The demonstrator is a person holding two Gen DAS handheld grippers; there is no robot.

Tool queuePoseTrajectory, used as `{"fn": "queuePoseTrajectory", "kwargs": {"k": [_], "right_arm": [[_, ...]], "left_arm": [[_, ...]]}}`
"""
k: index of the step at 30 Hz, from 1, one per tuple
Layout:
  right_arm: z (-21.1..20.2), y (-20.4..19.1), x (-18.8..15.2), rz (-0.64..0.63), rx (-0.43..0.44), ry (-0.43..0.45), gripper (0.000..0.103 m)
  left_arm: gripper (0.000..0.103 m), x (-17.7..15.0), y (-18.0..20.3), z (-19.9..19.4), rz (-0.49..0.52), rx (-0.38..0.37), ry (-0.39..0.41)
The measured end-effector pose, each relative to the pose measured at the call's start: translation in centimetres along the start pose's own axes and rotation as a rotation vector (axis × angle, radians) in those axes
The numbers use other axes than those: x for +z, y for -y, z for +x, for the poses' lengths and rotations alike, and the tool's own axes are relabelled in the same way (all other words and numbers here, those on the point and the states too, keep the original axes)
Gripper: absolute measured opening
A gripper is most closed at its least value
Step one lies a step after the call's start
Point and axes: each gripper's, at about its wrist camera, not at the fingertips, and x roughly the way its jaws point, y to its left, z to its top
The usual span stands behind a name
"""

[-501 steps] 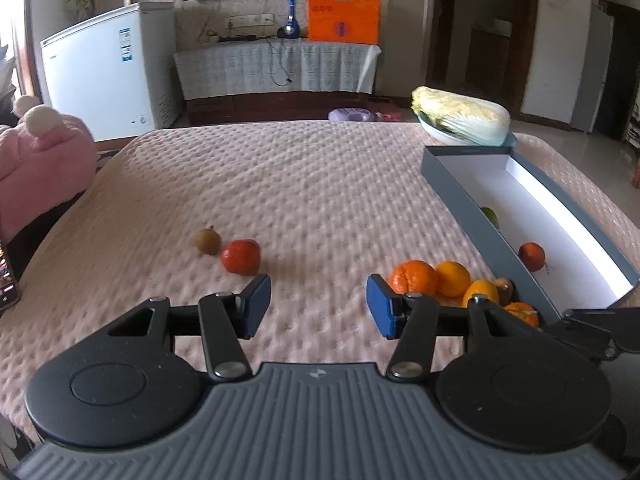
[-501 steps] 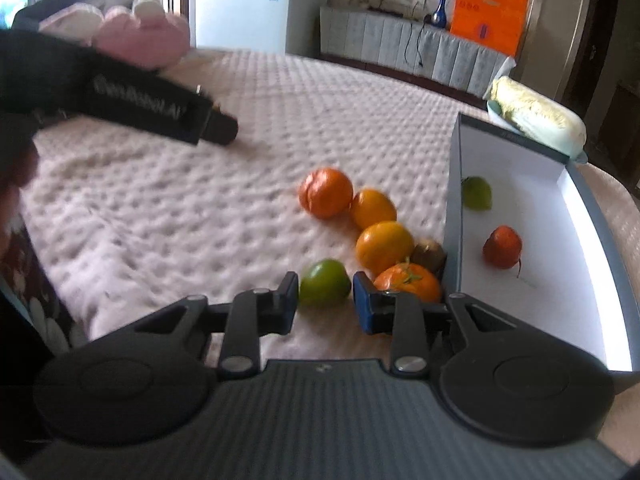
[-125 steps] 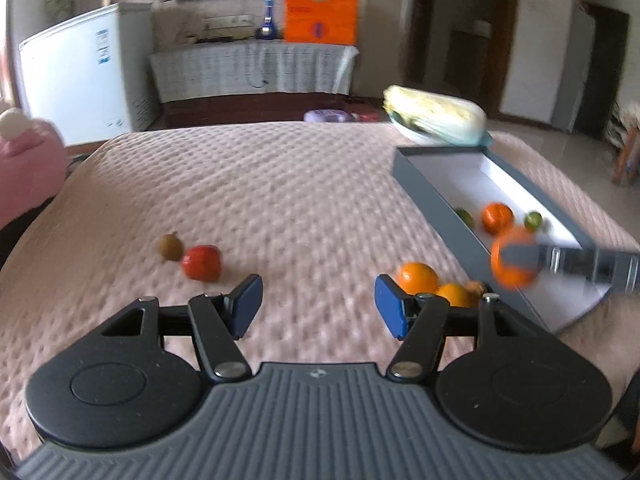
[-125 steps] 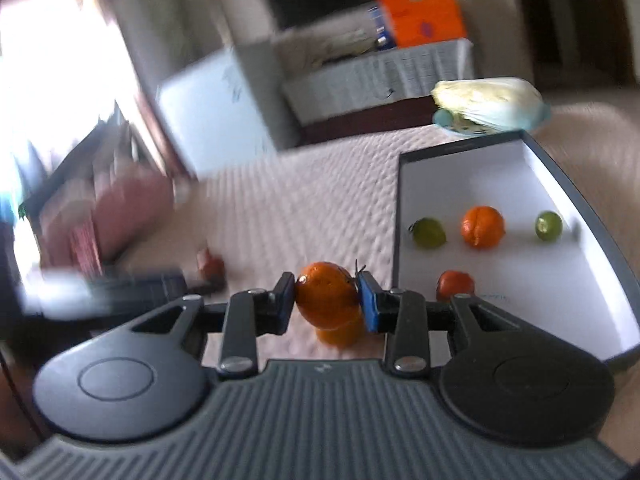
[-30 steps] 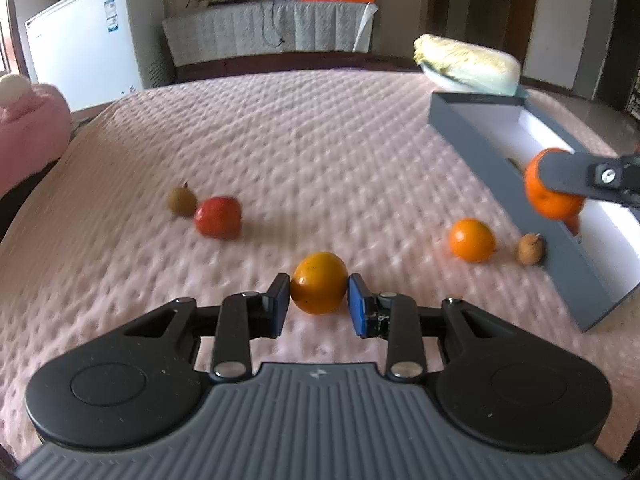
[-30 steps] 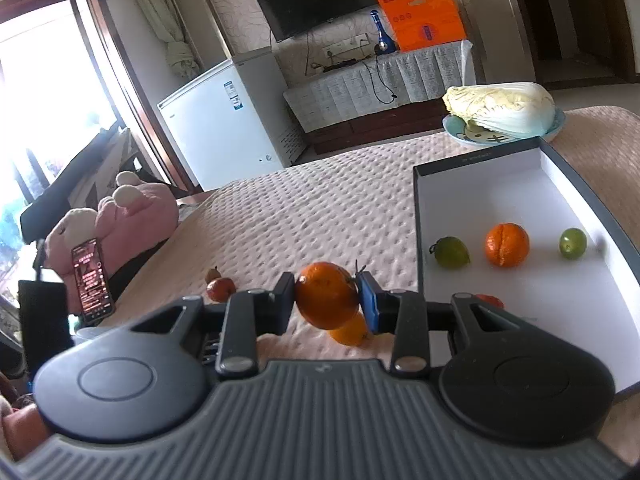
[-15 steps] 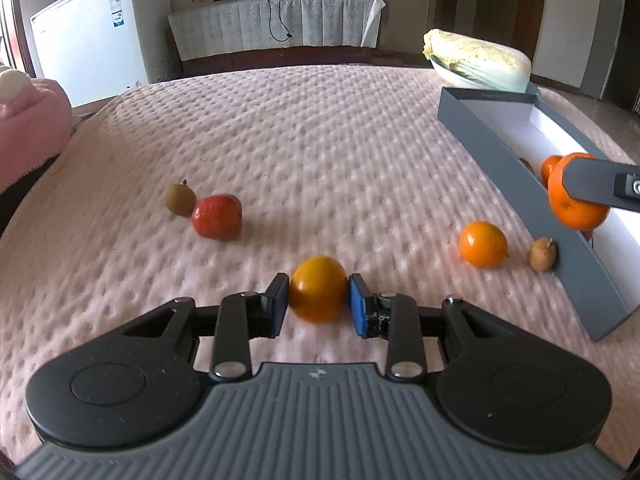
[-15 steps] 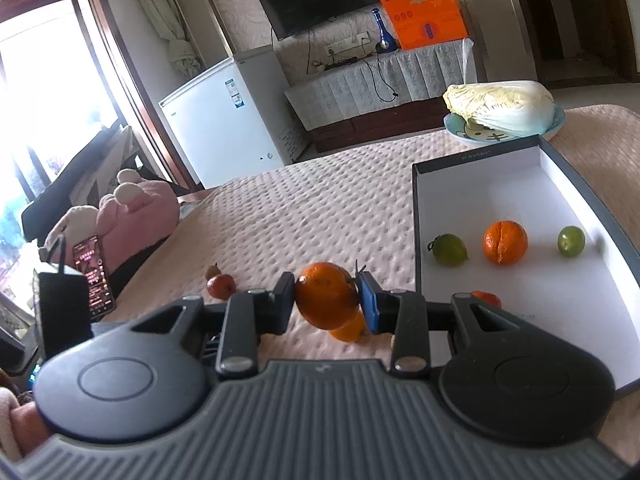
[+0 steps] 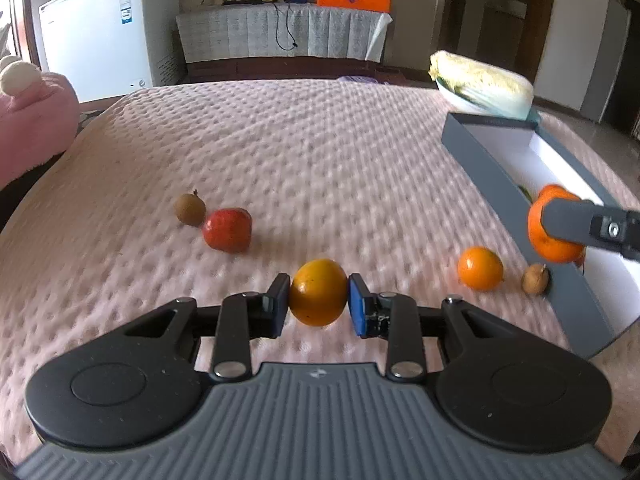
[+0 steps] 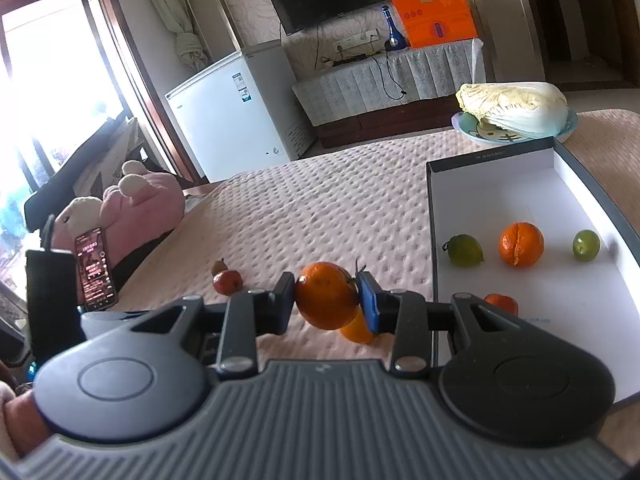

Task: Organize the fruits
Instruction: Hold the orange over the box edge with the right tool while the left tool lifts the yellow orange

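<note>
My left gripper (image 9: 318, 300) is shut on a yellow-orange orange (image 9: 318, 293), held just above the pink quilt. My right gripper (image 10: 327, 302) is shut on a tangerine (image 10: 326, 295) with a green stem, held near the grey box's (image 10: 431, 216) left wall; this tangerine also shows in the left wrist view (image 9: 554, 246). Inside the box lie a green citrus (image 10: 465, 250), a split tangerine (image 10: 521, 244), a small green fruit (image 10: 586, 245) and a red fruit (image 10: 502, 303). On the quilt lie an orange (image 9: 480, 268), a small brown fruit (image 9: 535, 278), a red pomegranate (image 9: 227, 230) and a brown fruit (image 9: 189, 209).
A cabbage (image 10: 514, 109) on a plate sits beyond the box's far end. A pink plush toy (image 10: 140, 204) and a phone (image 10: 95, 266) lie at the quilt's left edge. A white freezer (image 9: 104, 28) and a cloth-covered cabinet (image 9: 280, 30) stand behind.
My left gripper has lifted and drawn back slightly with its orange. My right gripper still holds the tangerine, shifted a little beside the box wall.
</note>
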Motion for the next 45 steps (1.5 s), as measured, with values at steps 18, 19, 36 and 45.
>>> {"fn": "queuePoseTrajectory", "kwargs": {"k": [18, 19, 36, 45], "right_arm": [[0.4, -0.4, 0.0, -0.01, 0.005, -0.006, 0.038], [0.4, -0.4, 0.0, -0.013, 0.006, -0.006, 0.038], [-0.3, -0.3, 0.4, -0.015, 0.008, 0.018, 0.038], [-0.5, -0.5, 0.3, -0.011, 0.002, 0.024, 0.038]], "left_arm": [[0.036, 0.5, -0.1, -0.9, -0.01, -0.004, 0.033], [0.036, 0.5, -0.1, -0.9, -0.01, -0.004, 0.036], [0.036, 0.6, 0.1, -1.4, -0.018, 0.008, 0.045], [0.036, 0.5, -0.2, -2.1, -0.016, 0.038, 0.059]]}}
